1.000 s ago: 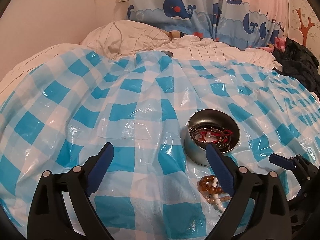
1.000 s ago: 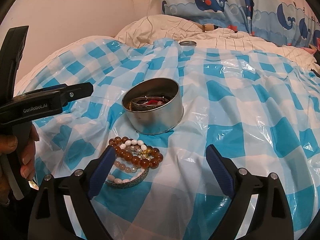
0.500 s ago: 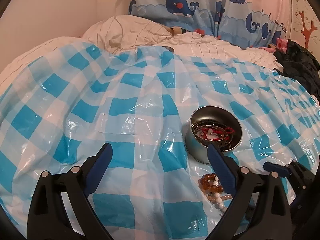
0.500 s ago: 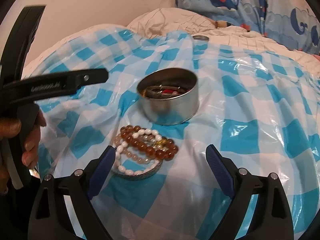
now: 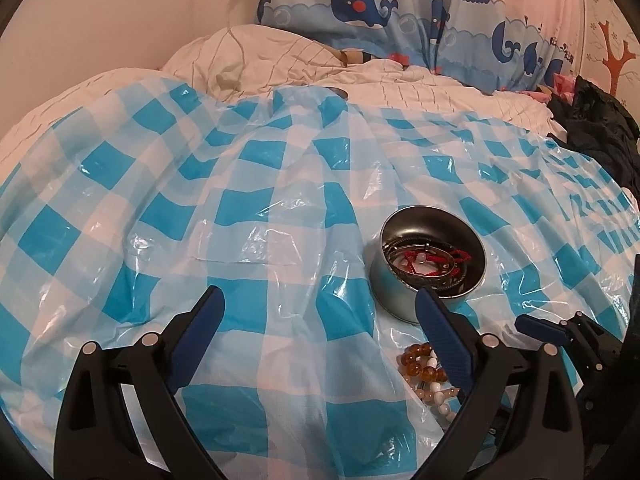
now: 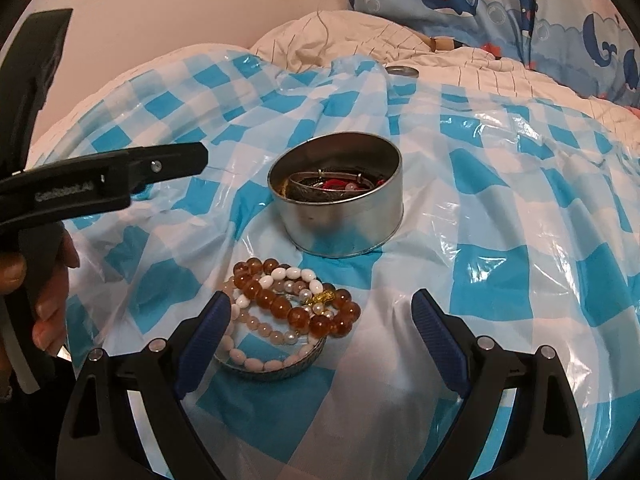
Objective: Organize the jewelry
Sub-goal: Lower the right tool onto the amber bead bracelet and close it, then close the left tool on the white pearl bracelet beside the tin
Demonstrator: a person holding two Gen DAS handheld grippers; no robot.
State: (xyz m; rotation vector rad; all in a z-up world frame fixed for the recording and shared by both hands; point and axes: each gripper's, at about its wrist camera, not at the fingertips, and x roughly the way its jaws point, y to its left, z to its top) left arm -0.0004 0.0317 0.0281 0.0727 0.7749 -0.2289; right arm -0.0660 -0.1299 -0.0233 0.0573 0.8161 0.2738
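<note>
A person's hand steadies the left gripper at the left, fingers spread wide and empty above the blue-checked plastic sheet — held aside, it seems, to leave room. At centre, a heap of beaded bracelets, amber and white, lies just in front of the round metal tin, which already holds a bangle and red cord — apparently the collecting place. The right gripper hovers low over the heap, fingers apart and holding nothing, its left finger overlapping the beads' edge, likely lining up a pick.
</note>
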